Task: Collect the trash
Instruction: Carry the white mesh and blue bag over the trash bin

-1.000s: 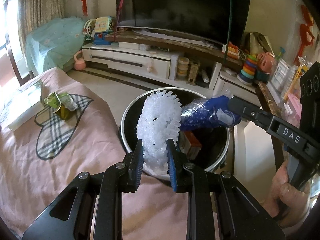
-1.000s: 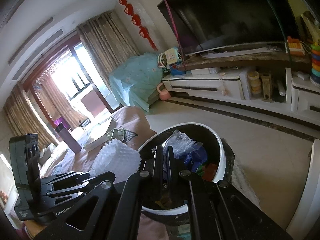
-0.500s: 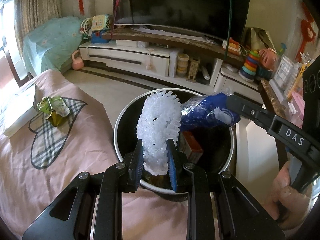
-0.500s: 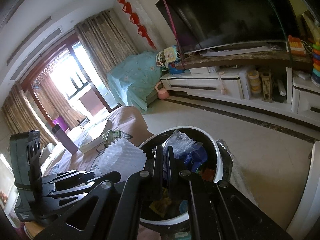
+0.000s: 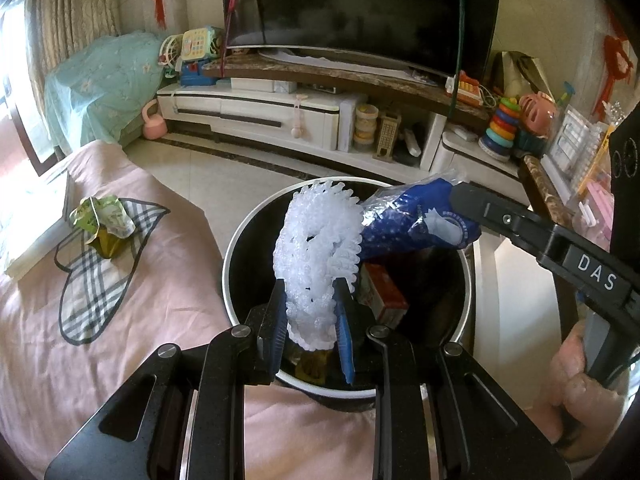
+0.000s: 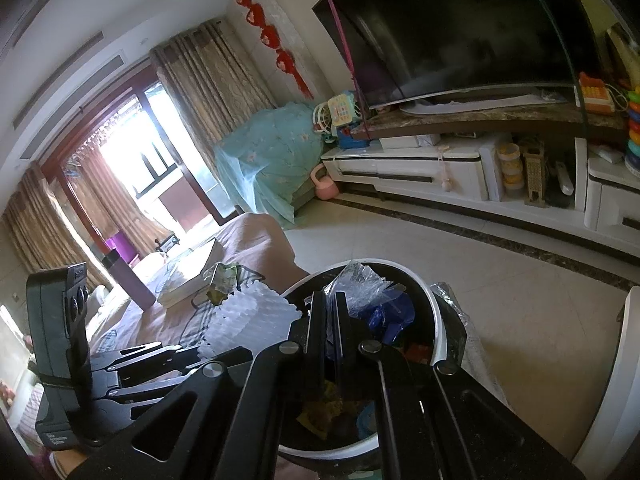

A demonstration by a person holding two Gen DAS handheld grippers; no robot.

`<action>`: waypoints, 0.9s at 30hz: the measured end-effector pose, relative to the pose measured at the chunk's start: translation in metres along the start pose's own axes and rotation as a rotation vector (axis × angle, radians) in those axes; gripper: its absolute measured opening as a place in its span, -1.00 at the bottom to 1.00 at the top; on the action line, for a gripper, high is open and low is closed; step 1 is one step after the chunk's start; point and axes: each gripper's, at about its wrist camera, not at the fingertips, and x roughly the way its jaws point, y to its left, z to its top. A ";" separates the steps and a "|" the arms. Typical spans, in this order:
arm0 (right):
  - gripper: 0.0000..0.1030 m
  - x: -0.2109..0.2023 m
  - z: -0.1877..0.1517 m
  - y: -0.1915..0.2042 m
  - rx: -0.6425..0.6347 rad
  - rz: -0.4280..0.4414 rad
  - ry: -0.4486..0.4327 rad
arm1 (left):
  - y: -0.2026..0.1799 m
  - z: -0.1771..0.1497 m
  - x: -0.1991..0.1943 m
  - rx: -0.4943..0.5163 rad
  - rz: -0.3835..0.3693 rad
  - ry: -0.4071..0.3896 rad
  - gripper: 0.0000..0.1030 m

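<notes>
My left gripper (image 5: 310, 322) is shut on a white foam fruit net (image 5: 318, 248) and holds it upright over the round white-rimmed trash bin (image 5: 232, 248). My right gripper (image 6: 330, 308) is shut on a blue and clear plastic wrapper (image 6: 380, 304), also over the bin (image 6: 438, 320); the wrapper shows in the left wrist view (image 5: 416, 224) touching the net. The foam net shows in the right wrist view (image 6: 252, 320). The bin holds a red box (image 5: 382, 290) and other scraps. A crumpled green carton (image 5: 102, 224) lies on the pink bed.
The pink bed (image 5: 120, 320) with a plaid patch (image 5: 96, 280) borders the bin on the left. A book (image 6: 192, 276) and a purple bottle (image 6: 128, 276) lie on the bed. A white TV cabinet (image 5: 280, 116) with toys stands across the tiled floor.
Both grippers have moved forward with their loads, so that the net and the wrapper now hang further over the bin's opening. Both grips are unchanged.
</notes>
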 end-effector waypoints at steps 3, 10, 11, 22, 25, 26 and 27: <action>-0.94 0.003 0.002 -0.001 -0.001 -0.002 0.004 | -0.001 0.001 0.001 0.002 0.002 -0.001 -0.60; -0.94 0.003 0.000 0.002 0.000 -0.004 0.008 | -0.001 0.002 0.001 0.003 0.002 0.000 -0.60; -0.94 0.004 0.000 0.002 0.000 -0.005 0.009 | -0.001 0.002 0.001 0.002 0.002 0.001 -0.60; -0.94 0.006 0.006 0.005 -0.006 -0.013 0.010 | 0.001 0.007 0.007 0.005 0.003 0.016 -0.60; -0.94 0.008 0.006 0.005 -0.007 -0.015 0.014 | 0.003 0.007 0.009 0.007 0.006 0.018 -0.60; -0.94 0.009 0.007 0.005 -0.009 -0.016 0.016 | 0.004 0.007 0.010 0.008 0.007 0.019 -0.60; -0.94 0.009 0.006 0.005 -0.009 -0.016 0.017 | 0.004 0.006 0.011 0.008 0.009 0.020 -0.60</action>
